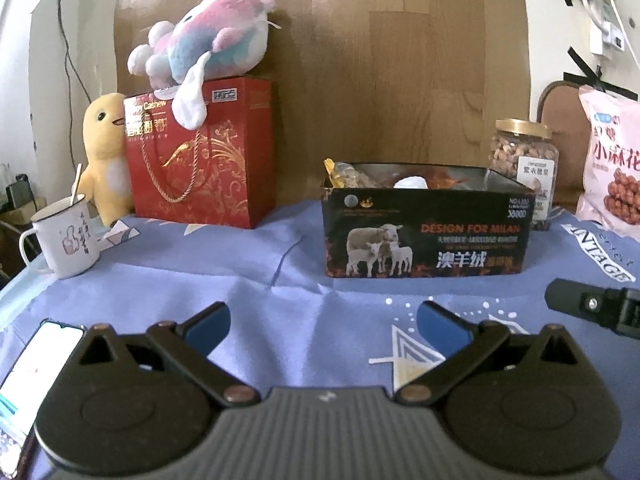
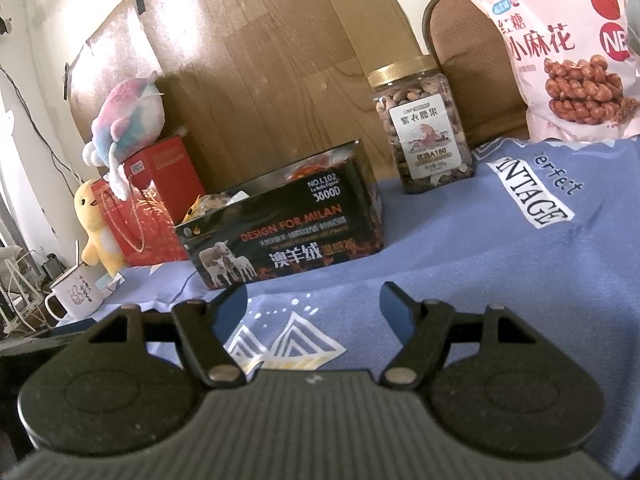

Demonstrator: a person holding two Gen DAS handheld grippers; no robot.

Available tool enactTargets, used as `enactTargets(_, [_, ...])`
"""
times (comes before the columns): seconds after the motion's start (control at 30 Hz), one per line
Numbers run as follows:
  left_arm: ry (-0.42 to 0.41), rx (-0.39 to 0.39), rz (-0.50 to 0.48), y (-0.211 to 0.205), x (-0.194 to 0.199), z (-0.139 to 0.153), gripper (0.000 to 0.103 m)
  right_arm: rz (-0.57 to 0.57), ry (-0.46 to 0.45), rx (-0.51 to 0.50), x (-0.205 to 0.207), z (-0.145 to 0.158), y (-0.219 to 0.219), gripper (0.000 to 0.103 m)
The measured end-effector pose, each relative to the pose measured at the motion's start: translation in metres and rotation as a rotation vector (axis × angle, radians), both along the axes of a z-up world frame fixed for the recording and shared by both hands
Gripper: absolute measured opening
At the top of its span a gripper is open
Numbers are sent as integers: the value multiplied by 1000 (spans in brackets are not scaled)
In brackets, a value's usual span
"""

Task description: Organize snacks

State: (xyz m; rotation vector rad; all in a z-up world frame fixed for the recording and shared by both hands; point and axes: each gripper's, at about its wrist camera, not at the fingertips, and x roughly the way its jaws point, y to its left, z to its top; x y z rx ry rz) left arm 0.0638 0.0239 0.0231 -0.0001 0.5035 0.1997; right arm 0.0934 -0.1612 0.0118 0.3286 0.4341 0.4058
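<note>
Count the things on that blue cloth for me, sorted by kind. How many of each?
Plush toys: 2, a pastel one and a yellow one
Boxes: 2, a red gift box and a black box
Nut jars: 1
Snack bags: 1
Mugs: 1
Phones: 1
Total: 8

Both grippers hover at the near side, angled slightly downward. The left gripper [image 1: 324, 322] has its blue pads spread wide with nothing between them. The right gripper [image 2: 314, 306], beside it, is likewise spread and empty.
</note>
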Motion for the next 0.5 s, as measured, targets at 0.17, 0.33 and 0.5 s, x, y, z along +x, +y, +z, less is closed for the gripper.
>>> enactTargets(0.17, [4, 9, -12, -4, -2, 3, 103, 0, 0, 0, 0, 0, 0, 76])
enactTargets(0.33, [15, -5, -27, -6, -3, 5, 103, 1, 0, 0, 0, 0, 0, 76])
enactTargets(0.5, [20, 2, -29, -8, -3, 5, 103, 1, 0, 0, 0, 0, 0, 76])
